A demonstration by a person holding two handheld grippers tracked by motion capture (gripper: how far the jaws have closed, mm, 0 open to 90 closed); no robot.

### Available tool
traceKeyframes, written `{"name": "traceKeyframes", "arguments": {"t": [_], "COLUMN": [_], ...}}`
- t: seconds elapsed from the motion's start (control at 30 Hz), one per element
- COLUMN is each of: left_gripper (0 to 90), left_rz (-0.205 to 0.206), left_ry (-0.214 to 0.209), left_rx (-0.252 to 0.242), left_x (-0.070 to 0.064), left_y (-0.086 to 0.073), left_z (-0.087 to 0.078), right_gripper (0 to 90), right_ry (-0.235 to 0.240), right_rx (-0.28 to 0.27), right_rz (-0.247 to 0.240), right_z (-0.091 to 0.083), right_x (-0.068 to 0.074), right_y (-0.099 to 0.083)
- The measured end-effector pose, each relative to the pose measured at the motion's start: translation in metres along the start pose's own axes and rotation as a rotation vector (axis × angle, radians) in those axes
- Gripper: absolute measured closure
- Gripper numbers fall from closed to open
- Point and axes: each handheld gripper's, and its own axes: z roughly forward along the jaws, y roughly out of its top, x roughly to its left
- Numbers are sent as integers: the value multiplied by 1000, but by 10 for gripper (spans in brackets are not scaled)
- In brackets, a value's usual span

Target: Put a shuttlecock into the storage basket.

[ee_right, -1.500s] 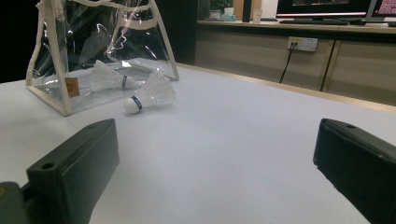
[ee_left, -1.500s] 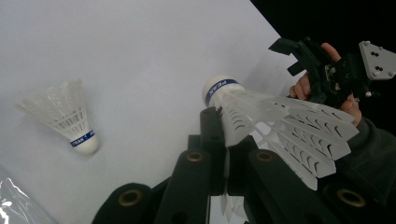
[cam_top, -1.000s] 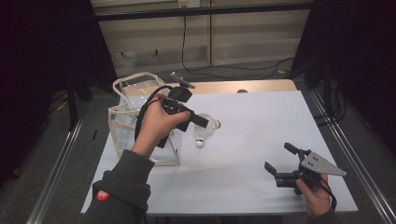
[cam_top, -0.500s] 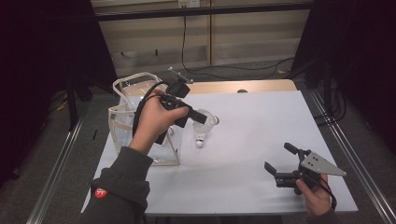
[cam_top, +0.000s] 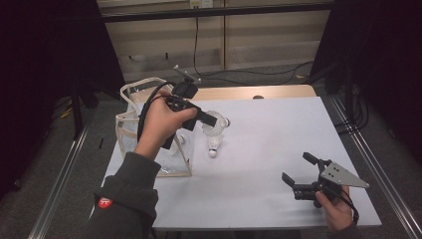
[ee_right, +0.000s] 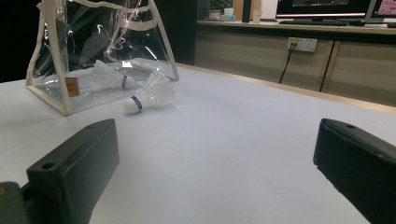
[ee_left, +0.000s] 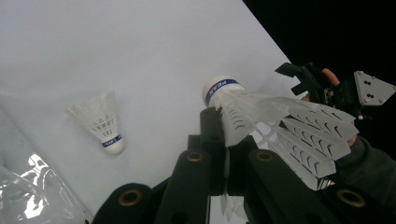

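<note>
Shuttlecock [ee_left: 261,116] is now lifted off the tabletop [cam_top: 278,149], clamped in the left tool [ee_left: 224,140]. Transfer into the clear bag [cam_top: 144,134] follows. Right tool [cam_top: 298,174] rests open.

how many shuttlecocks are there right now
3: one shuttlecock clamped in the left gripper, one lying on the table beside the clear bag, one inside the bag. The bag may hide more.

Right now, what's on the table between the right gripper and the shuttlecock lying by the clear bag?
Nothing: in the right gripper view, bare white table runs from the open right gripper to the shuttlecock.
</note>
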Motion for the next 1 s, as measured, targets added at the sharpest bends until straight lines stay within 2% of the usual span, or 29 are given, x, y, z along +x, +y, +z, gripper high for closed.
{"name": "traceKeyframes", "arguments": {"t": [1.0], "left_gripper": [899], "left_rz": [-1], "left_ry": [34], "left_rx": [-19], "left_x": [1], "left_y": [8], "left_z": [-18], "right_gripper": [2], "right_ry": [-2], "right_rx": [-3], "right_rz": [8], "right_z": [-1], "right_x": [0], "right_y": [0]}}
